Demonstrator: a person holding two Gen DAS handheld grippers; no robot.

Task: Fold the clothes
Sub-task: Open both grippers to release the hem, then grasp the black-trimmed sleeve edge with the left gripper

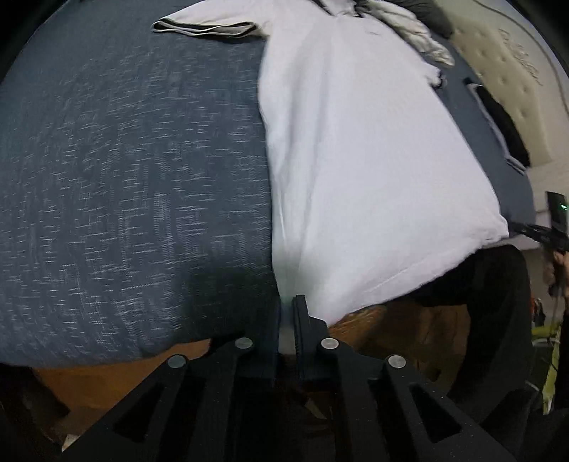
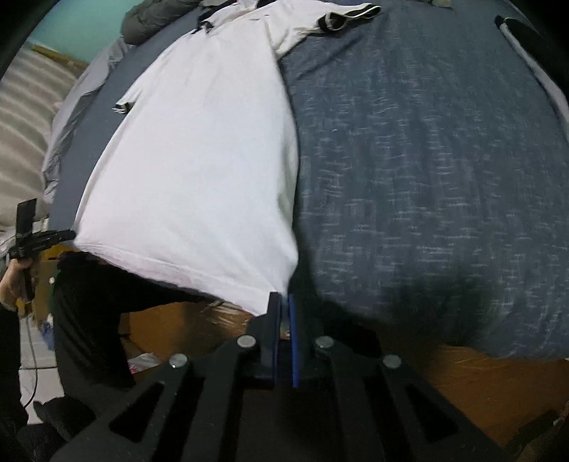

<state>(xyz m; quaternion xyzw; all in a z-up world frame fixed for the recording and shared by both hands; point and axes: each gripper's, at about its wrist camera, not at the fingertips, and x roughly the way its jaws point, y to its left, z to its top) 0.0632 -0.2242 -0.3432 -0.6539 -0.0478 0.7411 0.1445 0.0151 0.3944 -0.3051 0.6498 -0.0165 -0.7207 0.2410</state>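
Black linkage arms fill the bottom of both wrist views, and each tool is pinching a bottom corner of the white polo shirt (image 1: 373, 170). Left tool (image 1: 286, 312) has its fingers pressed nearly together with a sliver of hem fabric caught between them at the shirt's left bottom corner. Right tool (image 2: 283, 312) (the one with blue pads) is doing the same thing on the other corner, fingers closed on the hem edge.

Shirt itself lies spread out flat on the bed, on a dark blue heathered bedspread (image 1: 124, 160), collar end pointing away from the cameras and the hem hanging just past the near edge of the mattress. Its sleeve (image 1: 209, 28) with the black and white trim sticks out to the side, flat on the cover.

Off to the side you can see a tufted beige headboard (image 1: 508, 81), and under the bed edge an orange-brown wooden floor (image 2: 480, 383). Both pictures are a bit motion-blurred.
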